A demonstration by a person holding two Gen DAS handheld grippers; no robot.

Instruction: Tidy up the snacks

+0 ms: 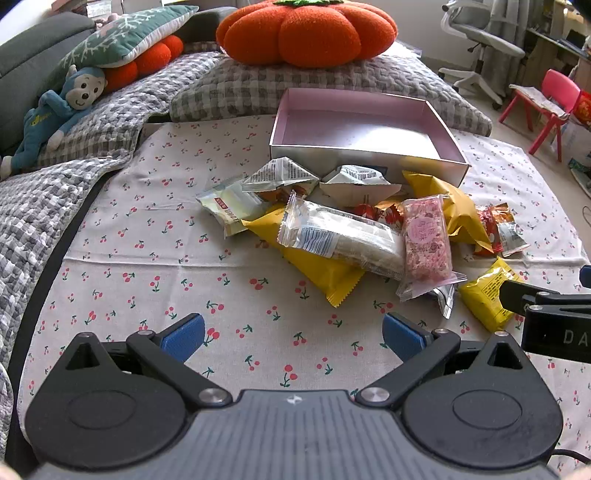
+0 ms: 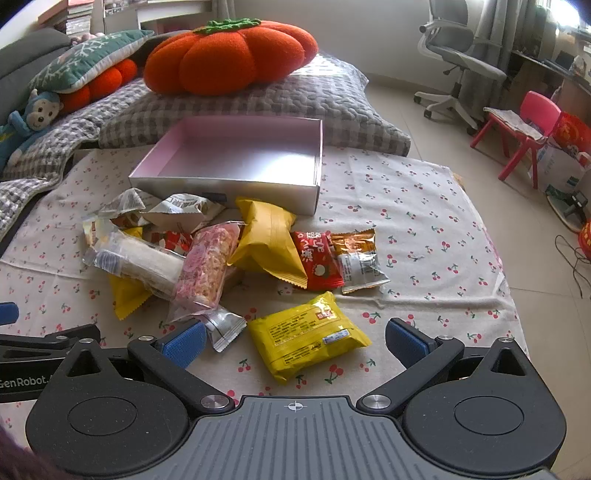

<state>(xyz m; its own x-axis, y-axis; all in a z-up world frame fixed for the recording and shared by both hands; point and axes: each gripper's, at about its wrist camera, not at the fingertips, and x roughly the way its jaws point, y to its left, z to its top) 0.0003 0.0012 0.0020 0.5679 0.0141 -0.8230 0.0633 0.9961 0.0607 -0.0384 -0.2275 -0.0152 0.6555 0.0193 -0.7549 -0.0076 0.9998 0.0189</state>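
A heap of wrapped snacks lies on a cherry-print cloth (image 1: 147,258) in front of an empty pink-lined box (image 1: 364,127), which also shows in the right wrist view (image 2: 236,155). The heap holds a clear-wrapped white bar (image 1: 343,236), a pink bar (image 1: 426,240), yellow packets (image 1: 321,269) and a red packet (image 2: 317,260). A small yellow packet (image 2: 308,334) lies apart, between my right gripper's fingers. My right gripper (image 2: 295,338) is open around it, just above the cloth. My left gripper (image 1: 293,332) is open and empty, short of the heap.
An orange pumpkin cushion (image 1: 306,31) sits on a grey checked pillow (image 1: 295,85) behind the box. A blue monkey toy (image 1: 51,110) lies at far left. An office chair (image 2: 454,55) and a pink child's chair (image 2: 524,125) stand on the floor at right.
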